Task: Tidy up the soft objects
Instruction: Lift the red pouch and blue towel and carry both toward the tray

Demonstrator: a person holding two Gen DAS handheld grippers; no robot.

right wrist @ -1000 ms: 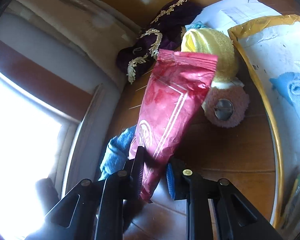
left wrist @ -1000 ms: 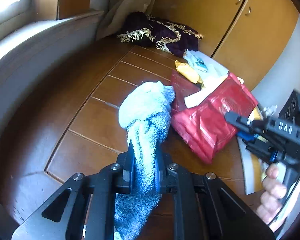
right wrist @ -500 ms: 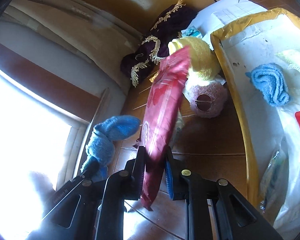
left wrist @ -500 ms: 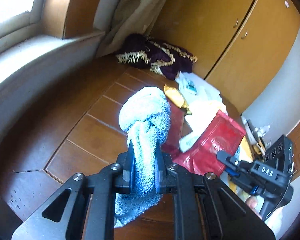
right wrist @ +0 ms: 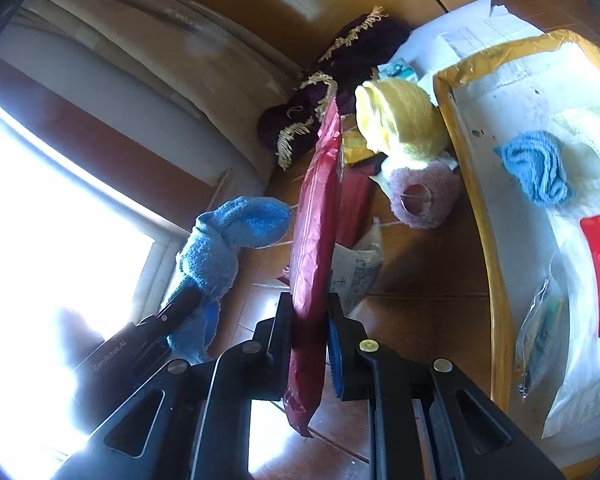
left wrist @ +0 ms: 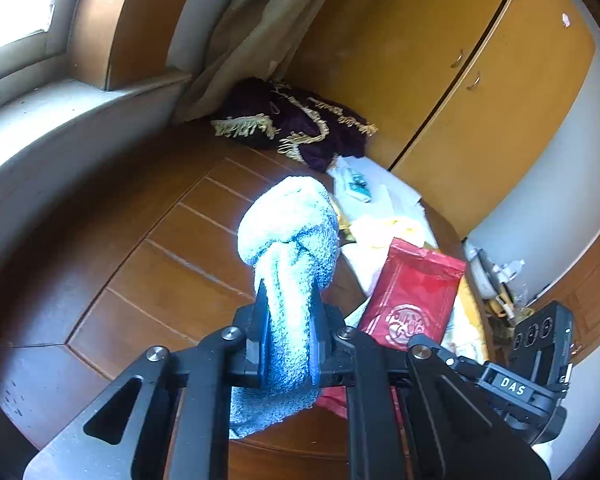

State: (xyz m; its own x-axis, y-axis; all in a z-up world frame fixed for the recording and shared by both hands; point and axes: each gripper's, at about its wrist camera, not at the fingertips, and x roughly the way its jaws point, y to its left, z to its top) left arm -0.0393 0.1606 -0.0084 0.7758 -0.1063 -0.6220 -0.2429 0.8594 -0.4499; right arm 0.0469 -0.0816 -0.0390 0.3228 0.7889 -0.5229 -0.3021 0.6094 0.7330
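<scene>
While both grippers hang above the brown wooden counter (left wrist: 148, 264), clutter lies ahead of them: a dark purple velvet cloth with gold fringe (left wrist: 296, 124) bunched in the far corner under a beige curtain (left wrist: 256, 32), white papers (left wrist: 376, 192) beside it, and ochre cupboard doors (left wrist: 452, 56) behind. Seen from the right wrist, a pale yellow fluffy bundle (right wrist: 400, 120) rests against a pink fuzzy round piece (right wrist: 424, 196), just beside a yellow-rimmed tray (right wrist: 480, 208) that holds a small blue knitted cloth (right wrist: 536, 168) and white plastic packets (right wrist: 580, 320). A printed white bag (right wrist: 356, 268) lies on the counter right behind the held pouch.

Compared with a second ago, the left gripper has risen and the view has tipped up, so more window and cupboard show; the red pouch has turned from broadside to edge-on in the right wrist view.

The left gripper (left wrist: 288, 320) is clamped on a light blue terry towel (left wrist: 292, 248), whose knotted, rounded end stands above the fingers while its tail droops below them. The right gripper (right wrist: 308, 328) pinches a crinkled dark red foil pouch (right wrist: 316, 240) near its lower end, held upright and clear of the counter, its sealed top reaching toward the purple cloth.
</scene>
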